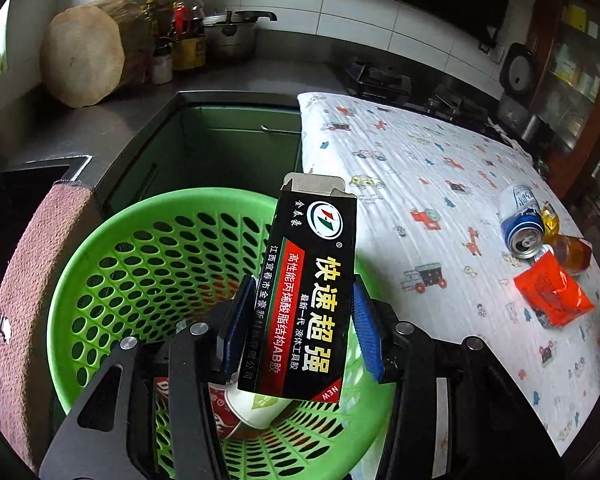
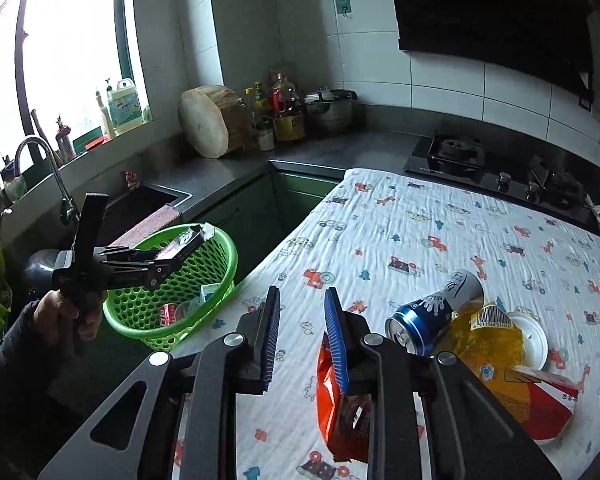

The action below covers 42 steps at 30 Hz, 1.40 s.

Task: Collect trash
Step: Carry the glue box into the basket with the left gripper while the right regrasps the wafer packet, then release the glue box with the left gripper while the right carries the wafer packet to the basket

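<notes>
From the left wrist camera I see my left gripper (image 1: 300,320) pinching a black glue box (image 1: 310,292) upright between its blue pads, right over the green basket (image 1: 100,264). Only this view lets me look down into the basket under the box, where a white paper cup (image 1: 256,408) lies against a red can (image 1: 220,408). It also shows the table cloth (image 1: 420,168) to the right, printed with cars, with a blue can (image 1: 520,220) on its side, an orange wrapper (image 1: 552,292) and some amber wrappers (image 1: 572,252) beside it. The right wrist camera gives me what the left cannot: the whole left gripper (image 2: 188,248) from outside, held by a hand (image 2: 68,312) in a dark sleeve, with the glue box (image 2: 184,242) poking out above the basket's (image 2: 220,276) rim. My right gripper (image 2: 302,340) has its jaws drawn as close as they go and nothing between them, hovering over the table cloth (image 2: 420,232), with the orange wrapper (image 2: 332,400) partly under its right finger. Further right the blue can (image 2: 432,312) touches a yellow bag (image 2: 488,340), a white lid (image 2: 536,340) and a red and white carton (image 2: 548,400). This view alone shows the window, the tap (image 2: 44,168) and the gas stove (image 2: 492,164).
</notes>
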{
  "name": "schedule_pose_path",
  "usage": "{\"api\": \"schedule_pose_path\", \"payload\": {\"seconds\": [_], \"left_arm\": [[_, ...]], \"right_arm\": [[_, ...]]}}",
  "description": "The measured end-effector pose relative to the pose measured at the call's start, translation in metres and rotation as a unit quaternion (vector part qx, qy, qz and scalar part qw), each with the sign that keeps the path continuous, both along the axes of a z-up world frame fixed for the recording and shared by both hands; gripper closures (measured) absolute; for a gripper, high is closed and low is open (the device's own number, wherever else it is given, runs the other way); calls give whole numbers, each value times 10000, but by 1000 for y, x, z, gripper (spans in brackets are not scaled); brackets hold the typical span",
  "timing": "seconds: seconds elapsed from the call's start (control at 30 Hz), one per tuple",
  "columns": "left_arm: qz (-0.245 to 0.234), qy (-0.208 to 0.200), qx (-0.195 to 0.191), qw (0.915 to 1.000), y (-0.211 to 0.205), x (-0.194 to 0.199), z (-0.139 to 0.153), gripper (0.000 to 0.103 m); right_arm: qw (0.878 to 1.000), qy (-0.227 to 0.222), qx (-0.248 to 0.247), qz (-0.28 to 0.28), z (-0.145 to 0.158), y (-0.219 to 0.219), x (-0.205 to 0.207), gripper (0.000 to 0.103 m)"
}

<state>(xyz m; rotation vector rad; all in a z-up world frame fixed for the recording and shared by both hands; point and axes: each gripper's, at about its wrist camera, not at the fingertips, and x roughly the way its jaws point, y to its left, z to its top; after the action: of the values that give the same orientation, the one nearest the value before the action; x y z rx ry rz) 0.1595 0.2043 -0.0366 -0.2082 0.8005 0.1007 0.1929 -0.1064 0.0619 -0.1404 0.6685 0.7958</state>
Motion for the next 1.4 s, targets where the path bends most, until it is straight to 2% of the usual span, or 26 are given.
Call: {"api": "schedule_pose_path", "payload": {"seconds": [0.2,0.4,0.43,0.47,0.5,0.53,0.67,0.93,1.1,1.17,1.27,1.4], "left_arm": [[168,90,-13,9998,18,-7,-13,56],[235,187,-39,9995,23,-10,-22,56],[237,197,-30,9995,23,-10,-23,56],[229,208,-19,9995,23,-10,-24,56],[214,223,-15,9995,22,-10,-25,56],[199,235,-10,9995,22,-10,-25,56],[181,255,4,9995,20,-9,-26,56],[115,234,41,9997,18,-9,-22,55],[133,304,69,9994,20,-10,-24,55],[173,379,70,9991,22,-10,-27,54],[230,443,31,9988,26,-10,-29,54],[289,440,9,9986,31,-12,-30,41]], "right_arm": [[9977,354,-573,44,-28,4,0,79],[9943,866,-624,61,-63,3,-2,78],[9939,924,-606,26,-68,3,-3,67],[9936,970,-581,2,-71,4,-6,35],[9941,935,-548,-26,-74,4,-8,19],[9953,822,-501,-48,-76,4,-11,14],[9943,965,-444,-14,-82,11,-10,14],[9900,1083,-895,-96,-110,24,-1,14],[9875,1231,-976,-146,-124,27,5,14],[9862,1326,-979,-160,-127,28,7,23],[9845,1416,-1016,-184,-130,30,8,31],[9850,1389,-1017,-137,-128,31,7,39]]}}
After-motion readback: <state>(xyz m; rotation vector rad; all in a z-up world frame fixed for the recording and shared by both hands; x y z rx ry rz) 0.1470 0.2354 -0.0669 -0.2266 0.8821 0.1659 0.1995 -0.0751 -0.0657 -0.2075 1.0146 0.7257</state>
